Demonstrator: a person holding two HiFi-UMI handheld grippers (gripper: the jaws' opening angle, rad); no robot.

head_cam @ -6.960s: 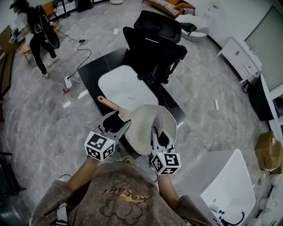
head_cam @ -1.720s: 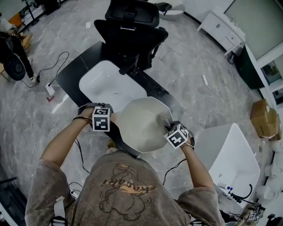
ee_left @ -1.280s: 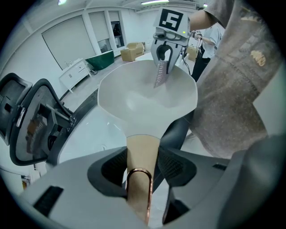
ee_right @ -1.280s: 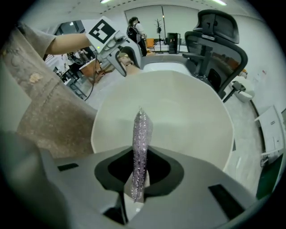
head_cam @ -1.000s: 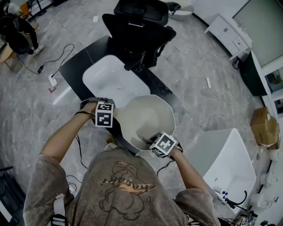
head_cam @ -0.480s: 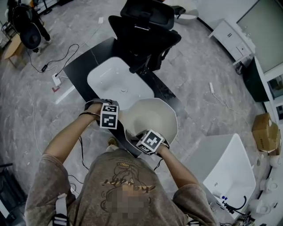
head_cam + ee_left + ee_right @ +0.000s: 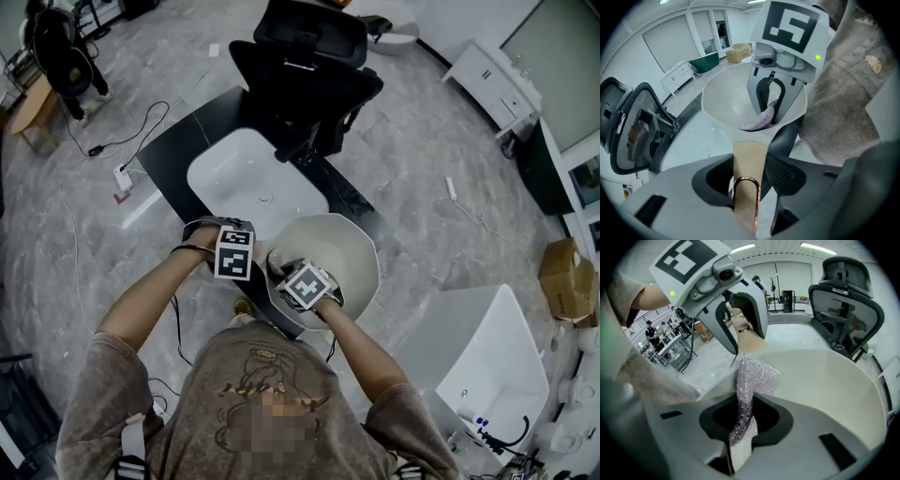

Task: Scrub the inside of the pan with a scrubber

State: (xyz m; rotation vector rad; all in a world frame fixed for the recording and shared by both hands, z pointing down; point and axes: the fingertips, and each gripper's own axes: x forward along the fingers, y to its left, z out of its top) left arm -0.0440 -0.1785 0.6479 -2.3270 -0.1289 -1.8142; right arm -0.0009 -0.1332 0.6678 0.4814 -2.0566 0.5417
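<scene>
As left hand-held gripper (image 7: 749,172) clamps pan handle (image 7: 749,152), right hand-held gripper (image 7: 740,427) pinches scrubber (image 7: 757,376) over black table (image 7: 183,141).

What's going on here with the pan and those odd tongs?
A person is cleaning a cream-coloured pan with two hand-held grippers. The left gripper is clamped on the pan's tan handle, steadying it at a black table beside a white sink basin. The right gripper pinches a sparkly silver scrubber and has it down inside the pan, near the handle side.
</scene>
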